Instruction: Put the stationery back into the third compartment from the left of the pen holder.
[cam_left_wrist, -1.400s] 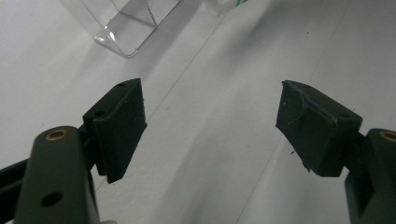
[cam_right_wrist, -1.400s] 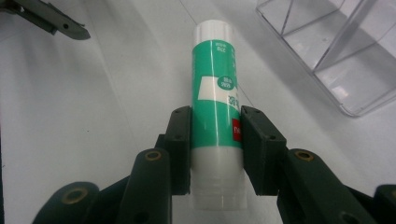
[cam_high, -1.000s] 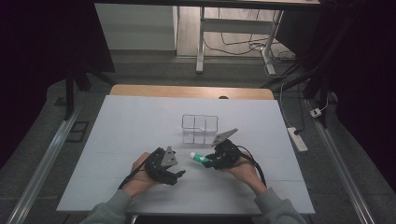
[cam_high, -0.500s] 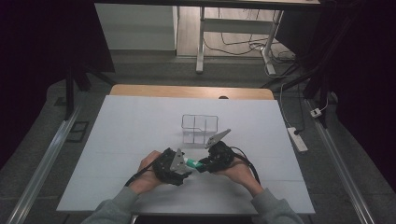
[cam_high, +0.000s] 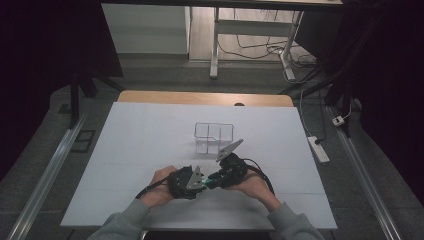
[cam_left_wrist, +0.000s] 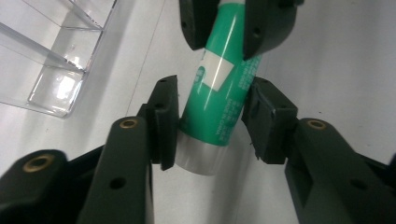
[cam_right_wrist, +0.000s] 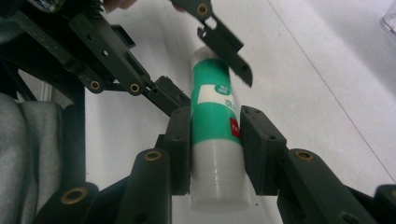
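A green glue stick (cam_high: 206, 181) with a white cap and a silver end is held just above the white table (cam_high: 150, 135), near its front edge. My right gripper (cam_right_wrist: 215, 144) is shut on the stick (cam_right_wrist: 212, 107) where green body meets white cap. My left gripper (cam_left_wrist: 212, 123) faces it from the other side. Its jaws straddle the stick's (cam_left_wrist: 219, 102) silver end, very close on both sides, with a sliver of room on one side. In the left gripper view the right gripper (cam_left_wrist: 231, 28) grips the stick farther up. In the high view the two grippers (cam_high: 202, 181) (cam_high: 212, 179) meet tip to tip.
A clear plastic compartment box (cam_high: 214, 135) stands on the table just beyond the grippers; its corner (cam_left_wrist: 51, 70) lies to the upper left in the left gripper view. A white power strip (cam_high: 318, 149) lies off the table's right edge. Sleeved forearms enter from the bottom.
My left gripper has moved right until its jaws sit around the stick's free end. My right gripper has come down and left a little, still holding the stick.
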